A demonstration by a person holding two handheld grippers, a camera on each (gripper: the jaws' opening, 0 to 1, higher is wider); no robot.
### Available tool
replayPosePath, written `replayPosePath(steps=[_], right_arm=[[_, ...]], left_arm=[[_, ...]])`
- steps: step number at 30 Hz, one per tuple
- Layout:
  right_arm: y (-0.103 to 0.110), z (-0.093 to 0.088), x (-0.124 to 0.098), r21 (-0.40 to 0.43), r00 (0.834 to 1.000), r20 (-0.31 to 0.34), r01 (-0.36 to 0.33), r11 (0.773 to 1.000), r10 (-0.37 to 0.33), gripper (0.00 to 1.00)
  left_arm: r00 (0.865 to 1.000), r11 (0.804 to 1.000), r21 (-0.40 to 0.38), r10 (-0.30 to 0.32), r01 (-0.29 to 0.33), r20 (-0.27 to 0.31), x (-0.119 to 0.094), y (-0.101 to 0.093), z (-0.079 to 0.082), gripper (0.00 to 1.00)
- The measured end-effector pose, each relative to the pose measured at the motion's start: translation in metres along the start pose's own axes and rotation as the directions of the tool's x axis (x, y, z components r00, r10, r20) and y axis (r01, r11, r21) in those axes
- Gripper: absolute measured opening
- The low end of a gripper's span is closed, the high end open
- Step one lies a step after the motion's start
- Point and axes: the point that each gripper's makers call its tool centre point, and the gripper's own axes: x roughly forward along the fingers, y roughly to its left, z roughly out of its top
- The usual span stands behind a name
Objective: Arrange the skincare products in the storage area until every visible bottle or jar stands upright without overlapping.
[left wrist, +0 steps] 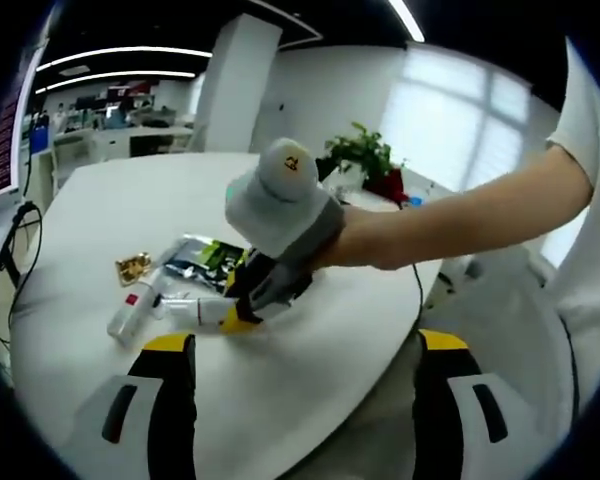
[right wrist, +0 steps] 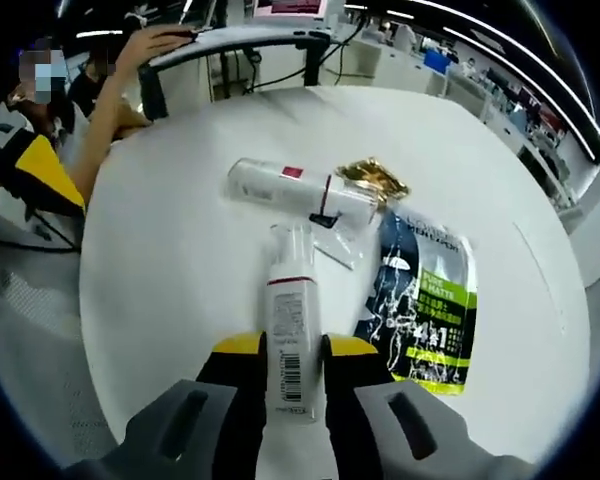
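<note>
In the left gripper view, the left gripper (left wrist: 305, 375) hangs with its fingers spread wide over the white surface (left wrist: 90, 215), well apart from the products, where the right gripper (left wrist: 252, 300) grips a lying tube (left wrist: 202, 312). In the right gripper view, the right gripper (right wrist: 295, 375) has its fingers clamped on that white tube (right wrist: 290, 330), which lies flat, pointing toward a fallen white bottle (right wrist: 300, 190) beside a dark sachet (right wrist: 420, 300).

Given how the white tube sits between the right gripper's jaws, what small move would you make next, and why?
Probably lift and tip it upright: the right gripper is shut on the white tube, which lies flat on the table, as does the white bottle.
</note>
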Motion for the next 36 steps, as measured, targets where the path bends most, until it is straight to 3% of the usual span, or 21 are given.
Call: replayPosePath(steps=[2,7,16,20,30,35,36], right_arm=[[-0.001,0.002,0.001,-0.027,0.999,0.034,0.021,0.999,-0.02,0.21],[-0.002,0.001,-0.002,-0.01,0.999,0.044,0.025,1.0,-0.024,0.2],[0.012,0.004,-0.028,0.052,0.99,0.139,-0.019,0.998,0.012,0.2],[0.017,0.003,-0.042,0.129,0.98,0.2,-0.038,0.991,0.011,0.2],[0.025,0.002,-0.079,0.198,0.946,0.324,-0.086,0.976,0.018,0.2],[0.03,-0.006,-0.093,0.182,0.937,0.349,-0.086,0.979,0.018,0.2],[0.03,-0.006,-0.098,0.182,0.927,0.374,-0.09,0.979,0.016,0.2]], left_arm=[[1.0,1.0,-0.006,0.005,-0.005,0.003,-0.001,0.002,0.0,0.83],[1.0,0.999,-0.033,0.007,-0.006,0.02,-0.002,0.004,0.002,0.83],[0.999,0.998,-0.068,0.009,-0.005,0.047,-0.002,0.003,0.008,0.82],[0.999,0.997,-0.081,-0.005,0.01,0.051,-0.001,-0.001,0.01,0.82],[0.998,0.995,-0.093,-0.015,0.021,0.065,-0.002,-0.006,0.016,0.83],[0.997,0.996,-0.083,-0.02,0.026,0.075,-0.005,-0.007,0.021,0.83],[0.997,0.996,-0.083,-0.021,0.027,0.075,-0.006,-0.008,0.021,0.83]])
